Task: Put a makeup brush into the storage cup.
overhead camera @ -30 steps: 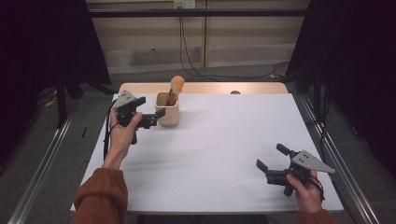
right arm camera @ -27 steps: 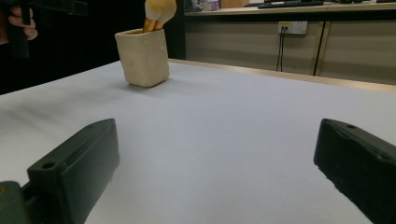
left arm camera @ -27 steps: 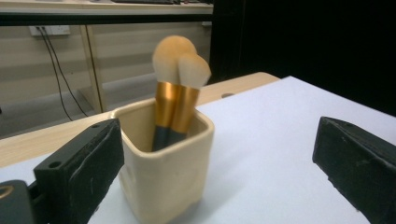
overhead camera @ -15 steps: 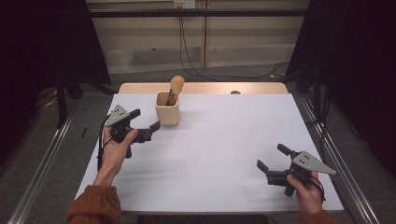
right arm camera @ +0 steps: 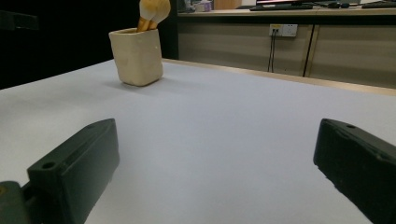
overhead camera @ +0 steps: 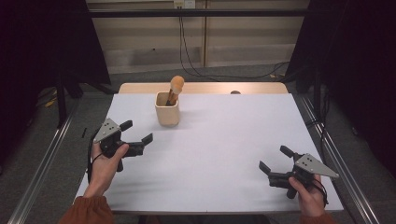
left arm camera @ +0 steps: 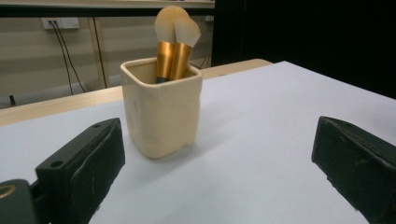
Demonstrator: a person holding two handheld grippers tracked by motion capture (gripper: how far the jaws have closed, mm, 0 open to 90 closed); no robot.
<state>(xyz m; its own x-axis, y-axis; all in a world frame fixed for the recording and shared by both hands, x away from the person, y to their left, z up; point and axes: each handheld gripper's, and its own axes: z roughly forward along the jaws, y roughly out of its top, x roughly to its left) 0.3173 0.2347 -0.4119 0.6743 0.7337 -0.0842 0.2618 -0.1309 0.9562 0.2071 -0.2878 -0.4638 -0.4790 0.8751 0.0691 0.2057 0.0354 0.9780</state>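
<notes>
Pulling back from the cream square ceramic cup (overhead camera: 167, 109), the left gripper (overhead camera: 138, 135) is hovering with jaws wide and empty, the cup standing just ahead between them. Two gold-ferruled makeup brushes (left arm camera: 173, 46) are standing inside it. The right gripper (overhead camera: 275, 164) is resting well apart, jaws wide over the white surface (overhead camera: 224, 140).

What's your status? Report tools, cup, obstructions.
Left tool open, empty, short of the cup. Right tool open, empty, near table edge. Cup upright, two brushes inside. Nothing between left tool and cup.

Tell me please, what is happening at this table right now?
A person holds a gripper in each hand over a white table. The left gripper is open, empty and a little apart from a cream cup holding two makeup brushes. The right gripper is open too, near the table's front right corner, far from the cup.
</notes>
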